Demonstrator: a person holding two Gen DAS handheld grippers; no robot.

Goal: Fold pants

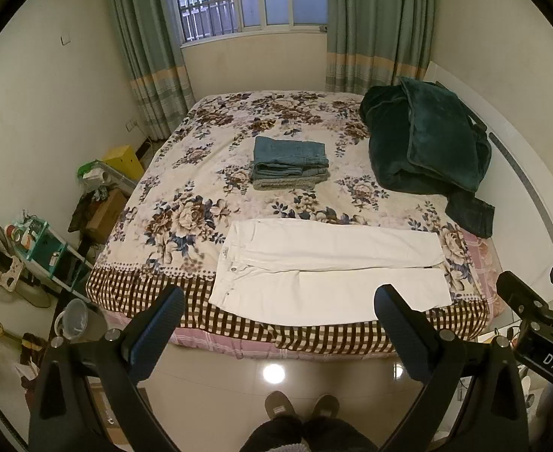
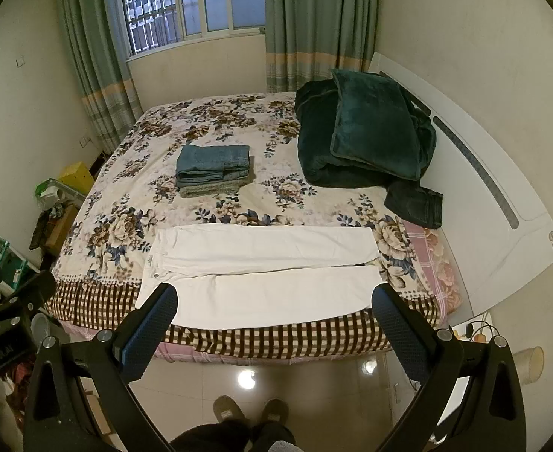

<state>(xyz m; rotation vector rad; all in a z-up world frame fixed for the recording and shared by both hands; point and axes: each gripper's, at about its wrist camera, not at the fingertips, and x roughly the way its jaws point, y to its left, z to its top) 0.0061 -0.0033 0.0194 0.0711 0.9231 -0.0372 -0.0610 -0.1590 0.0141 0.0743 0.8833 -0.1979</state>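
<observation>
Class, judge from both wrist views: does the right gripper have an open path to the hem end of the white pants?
Probably yes. The right gripper, jaws open, hangs above the floor before the flat white cotton pants; nothing lies between, and the hems lie to its right.

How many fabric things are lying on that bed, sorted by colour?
White: 1, the white pants spread flat at the near edge.
Blue-grey: 1 folded stack; how many pieces it holds I cannot tell.
Dark green: 1 blanket heap.
Dark denim: 1 jeans beside the heap.
Total: 4.
</observation>
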